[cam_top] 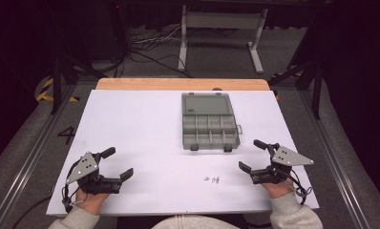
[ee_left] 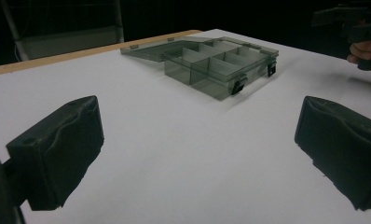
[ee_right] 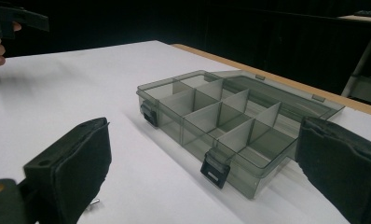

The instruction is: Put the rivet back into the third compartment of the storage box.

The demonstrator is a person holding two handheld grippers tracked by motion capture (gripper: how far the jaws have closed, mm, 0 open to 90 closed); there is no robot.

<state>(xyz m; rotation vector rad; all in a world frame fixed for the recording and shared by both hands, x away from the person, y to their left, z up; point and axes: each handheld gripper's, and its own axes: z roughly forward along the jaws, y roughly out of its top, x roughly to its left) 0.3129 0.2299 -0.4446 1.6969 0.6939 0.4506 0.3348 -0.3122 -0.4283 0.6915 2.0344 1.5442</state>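
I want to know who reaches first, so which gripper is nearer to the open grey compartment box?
Right. The right gripper sits just beside the compartment box's near right corner, jaws open. The left gripper is farther off, toward the table's near left.

Too small to read: marks [cam_top: 212, 179] near the table's [cam_top: 145, 143] front edge; tiny item [ee_right: 94, 202] indistinct.

Translucent grey glossy plastic organiser box [cam_top: 210, 121] on a smooth matt white tabletop [cam_top: 145, 143] with wooden edge [cam_top: 178, 84].
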